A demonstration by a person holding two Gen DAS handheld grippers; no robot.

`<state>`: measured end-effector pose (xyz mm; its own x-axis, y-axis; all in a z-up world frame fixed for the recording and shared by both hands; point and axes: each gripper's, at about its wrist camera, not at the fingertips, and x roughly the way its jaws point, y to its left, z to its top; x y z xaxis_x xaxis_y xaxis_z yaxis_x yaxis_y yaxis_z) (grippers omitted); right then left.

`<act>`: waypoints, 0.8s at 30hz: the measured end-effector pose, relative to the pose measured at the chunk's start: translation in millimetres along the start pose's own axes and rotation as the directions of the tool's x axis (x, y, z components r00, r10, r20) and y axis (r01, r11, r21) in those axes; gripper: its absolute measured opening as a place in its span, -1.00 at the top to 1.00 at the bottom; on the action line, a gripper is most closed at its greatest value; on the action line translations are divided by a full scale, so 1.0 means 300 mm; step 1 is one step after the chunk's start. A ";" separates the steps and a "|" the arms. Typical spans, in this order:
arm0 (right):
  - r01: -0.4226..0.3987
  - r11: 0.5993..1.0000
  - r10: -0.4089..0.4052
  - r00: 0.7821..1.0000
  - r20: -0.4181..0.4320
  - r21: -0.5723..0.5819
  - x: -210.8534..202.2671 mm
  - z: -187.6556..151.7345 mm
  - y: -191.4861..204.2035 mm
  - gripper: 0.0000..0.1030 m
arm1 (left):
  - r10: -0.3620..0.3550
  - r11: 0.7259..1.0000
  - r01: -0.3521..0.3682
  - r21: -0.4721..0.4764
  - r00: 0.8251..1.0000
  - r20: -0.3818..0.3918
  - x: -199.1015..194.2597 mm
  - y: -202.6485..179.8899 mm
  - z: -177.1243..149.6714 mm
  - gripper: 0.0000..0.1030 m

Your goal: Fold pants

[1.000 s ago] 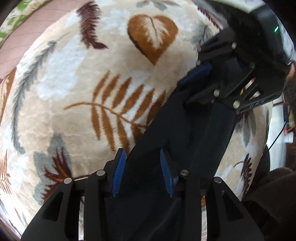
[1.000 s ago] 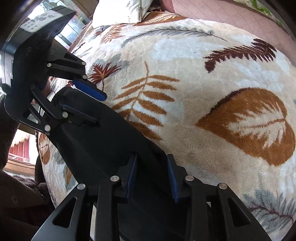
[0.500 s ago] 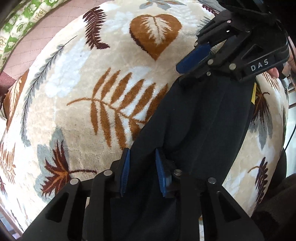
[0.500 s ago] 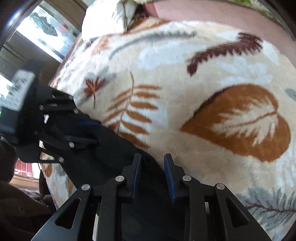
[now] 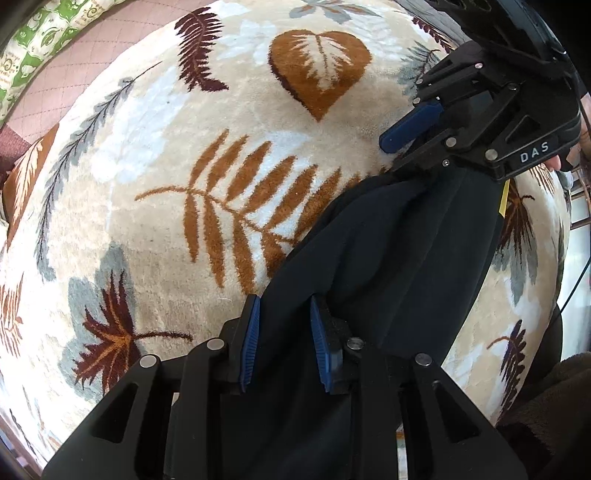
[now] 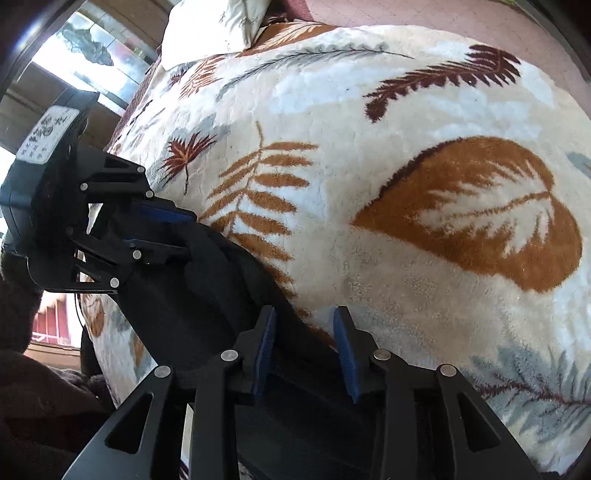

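White pillow (image 6: pixel 218 26) in right view only.

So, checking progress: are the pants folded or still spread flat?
Neither: the black pants are bunched in a narrow creased band across the leaf-print blanket.

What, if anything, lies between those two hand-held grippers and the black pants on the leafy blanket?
Nothing visible. The black pants already sit between the left hand-held gripper pads, and their edge between the opening jaws of the right hand-held gripper. Only bare blanket lies beside them.

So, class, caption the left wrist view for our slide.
Left hand-held gripper pinches black pants on a leaf-patterned blanket.
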<state>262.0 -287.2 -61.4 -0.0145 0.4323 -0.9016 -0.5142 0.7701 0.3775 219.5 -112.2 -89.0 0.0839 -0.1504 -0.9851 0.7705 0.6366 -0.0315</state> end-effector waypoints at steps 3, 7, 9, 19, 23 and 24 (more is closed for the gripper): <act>-0.007 1.000 0.007 1.000 -0.005 -0.010 0.000 0.001 0.018 0.32 | -0.001 1.000 0.001 -0.001 1.000 0.001 -0.001 0.002 -0.006 0.51; 0.003 1.000 -0.003 1.000 -0.021 -0.027 -0.006 0.003 0.027 0.32 | 0.001 1.000 -0.001 -0.002 1.000 0.003 -0.004 0.005 -0.016 0.51; 0.018 0.999 -0.020 0.999 -0.030 -0.041 -0.005 0.008 0.038 0.32 | -0.003 1.000 0.003 -0.009 1.000 0.005 -0.006 0.004 -0.021 0.51; 0.045 0.993 -0.052 0.997 -0.058 -0.111 -0.014 0.013 0.082 0.32 | -0.007 1.000 0.007 -0.013 1.000 0.012 -0.022 -0.003 -0.035 0.51; 0.048 0.991 -0.054 0.998 -0.044 -0.124 -0.027 0.017 0.086 0.32 | -0.004 1.000 0.004 -0.011 1.000 0.016 -0.022 -0.004 -0.043 0.51; 0.046 0.991 -0.052 0.998 -0.045 -0.125 -0.026 0.019 0.085 0.32 | -0.005 1.000 0.005 -0.014 1.000 0.016 -0.021 -0.003 -0.043 0.51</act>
<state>253.9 -268.3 -43.5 -0.0259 0.3699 -0.9287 -0.6175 0.7247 0.3059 210.1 -102.0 -85.0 0.0903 -0.1660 -0.9820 0.7619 0.6465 -0.0393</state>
